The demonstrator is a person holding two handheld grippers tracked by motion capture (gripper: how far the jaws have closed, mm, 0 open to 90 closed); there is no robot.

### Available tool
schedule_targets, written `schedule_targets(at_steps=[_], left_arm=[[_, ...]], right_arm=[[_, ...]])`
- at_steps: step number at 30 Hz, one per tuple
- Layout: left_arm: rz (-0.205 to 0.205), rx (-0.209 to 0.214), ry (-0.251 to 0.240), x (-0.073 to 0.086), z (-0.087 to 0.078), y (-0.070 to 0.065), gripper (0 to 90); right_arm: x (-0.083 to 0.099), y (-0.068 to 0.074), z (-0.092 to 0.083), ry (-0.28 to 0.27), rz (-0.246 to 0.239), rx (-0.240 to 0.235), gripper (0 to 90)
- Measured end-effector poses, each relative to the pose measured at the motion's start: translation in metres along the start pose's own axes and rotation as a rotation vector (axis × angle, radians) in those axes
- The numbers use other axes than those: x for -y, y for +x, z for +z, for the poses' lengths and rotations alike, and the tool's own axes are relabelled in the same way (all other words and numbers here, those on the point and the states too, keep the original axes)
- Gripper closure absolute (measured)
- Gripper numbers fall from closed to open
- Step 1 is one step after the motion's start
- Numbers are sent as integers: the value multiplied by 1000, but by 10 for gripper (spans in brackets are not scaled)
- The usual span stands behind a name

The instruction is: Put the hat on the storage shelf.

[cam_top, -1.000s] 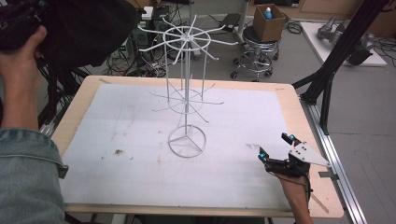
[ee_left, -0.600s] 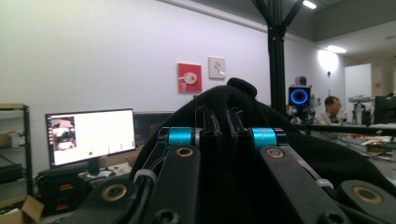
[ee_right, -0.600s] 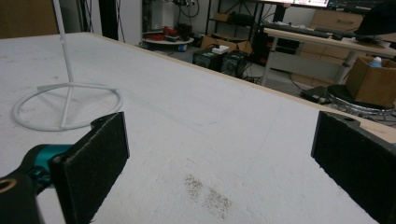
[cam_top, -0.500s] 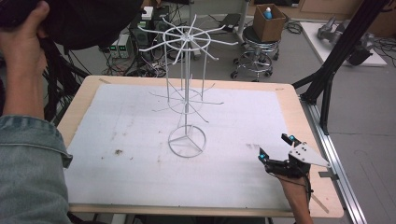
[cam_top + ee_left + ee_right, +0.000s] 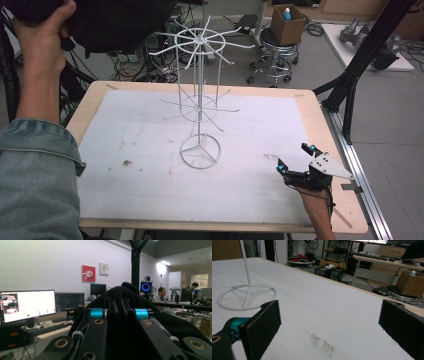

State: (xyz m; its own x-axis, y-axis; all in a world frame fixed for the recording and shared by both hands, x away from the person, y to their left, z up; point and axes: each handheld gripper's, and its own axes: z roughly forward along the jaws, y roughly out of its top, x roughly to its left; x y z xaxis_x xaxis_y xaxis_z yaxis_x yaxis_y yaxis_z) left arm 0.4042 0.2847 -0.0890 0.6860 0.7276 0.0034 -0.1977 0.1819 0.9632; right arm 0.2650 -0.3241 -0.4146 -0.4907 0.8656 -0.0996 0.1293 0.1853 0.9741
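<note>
Left gripper: the left gripper [image 5: 119, 312] is clamped on a black cloth item [image 5: 130, 297], probably a cap or hat; the fabric bulges up between and behind the closed jaws. In the high view the left hand [image 5: 42, 30] holds it raised at the top left corner, beyond the desk edge.

Black cloth item: it [image 5: 120, 22] hangs in the air near the top arms of the rack, not touching them as far as I can tell.

Reason for this hold: I judge that the item is lifted high so it can be brought over an arm of the rack and hung there.

Wire rack: the white wire rack [image 5: 200, 100] stands upright near the middle of the desk, on a round ring base [image 5: 247, 296], with radial arms at the top and a lower ring of arms. Nothing hangs on it.

Right gripper: the right gripper [image 5: 296, 158] rests low at the right front corner of the desk, its jaws wide apart and nothing between them. It seems to wait aside, well apart from the rack.

Desk: a wooden desk [image 5: 320, 125] covered by a white sheet [image 5: 260, 130] with some small dark stains.

Room: a workshop or lab with monitors [image 5: 27, 305], a stool [image 5: 274, 55] carrying a cardboard box [image 5: 288, 22], cables on the floor, and black frame posts at right.
</note>
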Motion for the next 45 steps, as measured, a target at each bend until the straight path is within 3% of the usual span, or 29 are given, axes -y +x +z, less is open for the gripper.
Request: schedule_targets(at_steps=[7, 21, 32, 45], left_arm=[[-12, 13, 36, 6, 9, -2, 856], [-73, 63, 112, 14, 19, -3, 848], [-96, 76, 152, 37, -1, 1, 827], [-111, 103, 161, 59, -16, -4, 811]], right_arm=[[0, 1, 1, 2, -5, 1, 32], [0, 1, 0, 0, -11, 2, 33], [0, 1, 1, 1, -12, 3, 33], [-2, 1, 7, -8, -18, -1, 41]])
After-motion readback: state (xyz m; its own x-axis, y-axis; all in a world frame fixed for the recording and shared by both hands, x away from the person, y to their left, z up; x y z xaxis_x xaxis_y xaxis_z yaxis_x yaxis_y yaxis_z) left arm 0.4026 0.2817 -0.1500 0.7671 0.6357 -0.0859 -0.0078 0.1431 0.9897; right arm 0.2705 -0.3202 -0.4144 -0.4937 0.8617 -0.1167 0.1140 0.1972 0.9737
